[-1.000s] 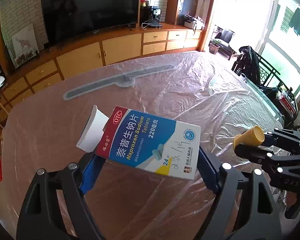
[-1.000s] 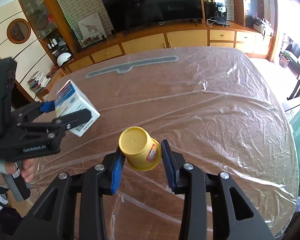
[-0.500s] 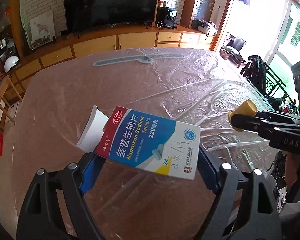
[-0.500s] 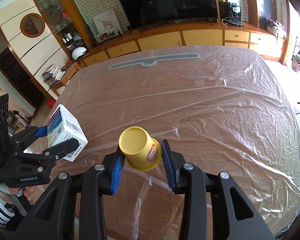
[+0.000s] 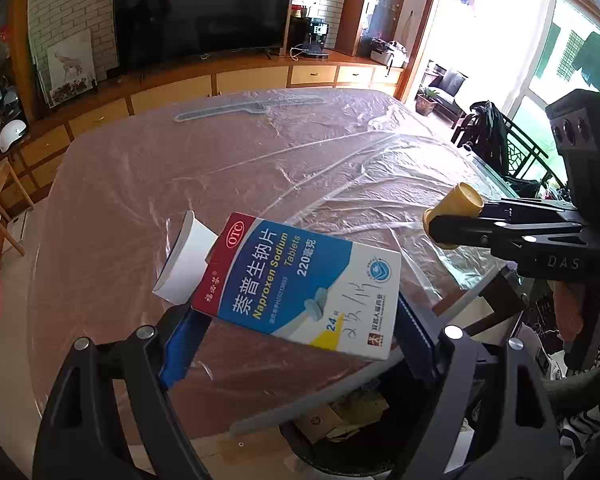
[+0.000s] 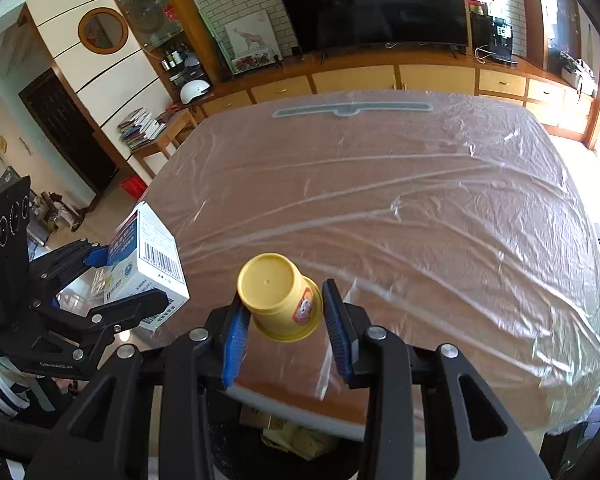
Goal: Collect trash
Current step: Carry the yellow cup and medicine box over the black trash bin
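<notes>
The left gripper (image 5: 296,322) holds the medicine box (image 5: 300,288) across its width, its jaws wide around it. The right gripper (image 6: 284,320) is closed narrow on the small yellow cup (image 6: 280,296), seen at 3 o'clock in the left view. The trash bin (image 5: 336,456) waits below the table edge (image 5: 320,396), at 6 o'clock. I think the 2 items can miss it if released too early, because the table edge covers part of its opening.

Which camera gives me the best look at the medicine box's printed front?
The left wrist view: the medicine box fills its centre, front label facing the lens, clamped in the left tool. The right wrist view shows only its barcode end, off to the left.
</notes>
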{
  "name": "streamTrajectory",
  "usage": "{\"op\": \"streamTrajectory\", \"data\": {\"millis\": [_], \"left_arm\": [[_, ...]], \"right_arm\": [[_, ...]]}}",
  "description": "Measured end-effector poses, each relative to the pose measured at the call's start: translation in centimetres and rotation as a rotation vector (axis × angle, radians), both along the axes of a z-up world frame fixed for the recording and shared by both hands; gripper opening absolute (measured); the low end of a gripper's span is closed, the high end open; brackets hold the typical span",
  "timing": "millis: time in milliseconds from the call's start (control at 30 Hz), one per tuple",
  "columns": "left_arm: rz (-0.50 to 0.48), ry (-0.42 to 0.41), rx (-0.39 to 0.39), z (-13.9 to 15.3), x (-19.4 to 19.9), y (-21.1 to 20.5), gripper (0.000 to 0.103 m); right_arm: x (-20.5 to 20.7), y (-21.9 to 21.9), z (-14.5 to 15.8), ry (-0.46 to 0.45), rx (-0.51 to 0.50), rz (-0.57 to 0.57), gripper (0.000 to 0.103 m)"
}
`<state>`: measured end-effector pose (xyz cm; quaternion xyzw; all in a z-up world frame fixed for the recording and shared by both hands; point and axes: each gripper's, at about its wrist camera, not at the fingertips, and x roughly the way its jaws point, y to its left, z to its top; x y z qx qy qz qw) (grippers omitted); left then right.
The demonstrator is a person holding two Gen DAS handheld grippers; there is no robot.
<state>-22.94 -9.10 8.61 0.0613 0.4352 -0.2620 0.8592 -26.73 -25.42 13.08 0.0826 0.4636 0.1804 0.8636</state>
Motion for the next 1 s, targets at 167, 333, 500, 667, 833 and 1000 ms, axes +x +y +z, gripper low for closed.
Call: {"op": "streamTrajectory", "data": {"millis": [167,333,500,667,833,1000], "left_arm": [[-0.045,-0.001,0.025,-0.1,-2.7,-0.3,0.085],[-0.099,0.014,0.038,-0.4,-5.0,-0.8,0.085],[-0.17,0.026,0.052,-0.9,-7.4,-1.5,0.085],[-0.215,0.058,0.061,-1.8,-9.4,-1.9,0.085],[-0.249,0.115,0.084,-3.7,-10.6,-2.2,0.085],[-0.259,0.162,0.101,-5.7,-10.8,-2.4,0.085]], "right_arm": [[-2.5,0.3,-0.2,0.026,0.004,0.031,0.036],[-4.8,0.6,-0.5,0.048,0.002,0.058,0.036],[-6.8,0.7,-0.8,0.064,-0.005,0.084,0.036],[-8.1,0.7,-1.7,0.095,-0.007,0.092,0.036],[-9.5,0.6,-3.4,0.138,-0.017,0.098,0.036],[-10.0,0.8,-5.1,0.173,-0.039,0.098,0.036]]}}
